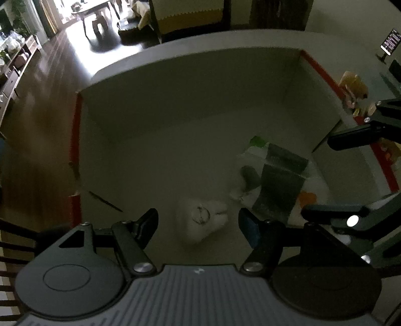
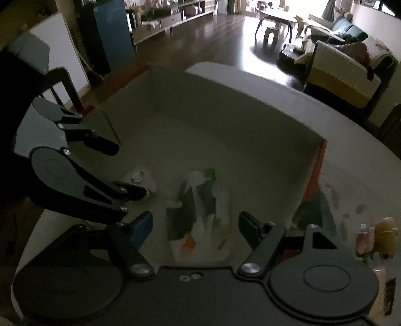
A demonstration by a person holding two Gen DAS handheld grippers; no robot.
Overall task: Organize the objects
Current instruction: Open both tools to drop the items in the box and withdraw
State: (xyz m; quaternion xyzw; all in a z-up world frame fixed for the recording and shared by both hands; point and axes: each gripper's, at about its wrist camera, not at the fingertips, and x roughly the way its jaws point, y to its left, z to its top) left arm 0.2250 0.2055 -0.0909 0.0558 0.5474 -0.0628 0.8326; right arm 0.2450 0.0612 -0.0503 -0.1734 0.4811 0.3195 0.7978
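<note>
A large open cardboard box (image 1: 200,82) with pale inner walls and red tape on its edges fills both views. On its floor lie a small white pouch (image 1: 203,223) with a round mark and a white-and-green packet (image 1: 273,180) with an orange patch. My left gripper (image 1: 199,227) hangs open above the pouch, holding nothing. My right gripper (image 2: 195,227) is open over the packet (image 2: 200,215), also holding nothing. In the right wrist view the left gripper (image 2: 120,169) reaches in from the left, next to the pouch (image 2: 139,178). The right gripper (image 1: 323,175) shows at the right of the left wrist view.
Small yellow and pink items (image 2: 376,238) stand on the table just outside the box's right wall (image 1: 356,87). Beyond the box are a dark wooden floor, a chair (image 2: 343,75) and a low table (image 2: 275,15). The box floor's left half is bare.
</note>
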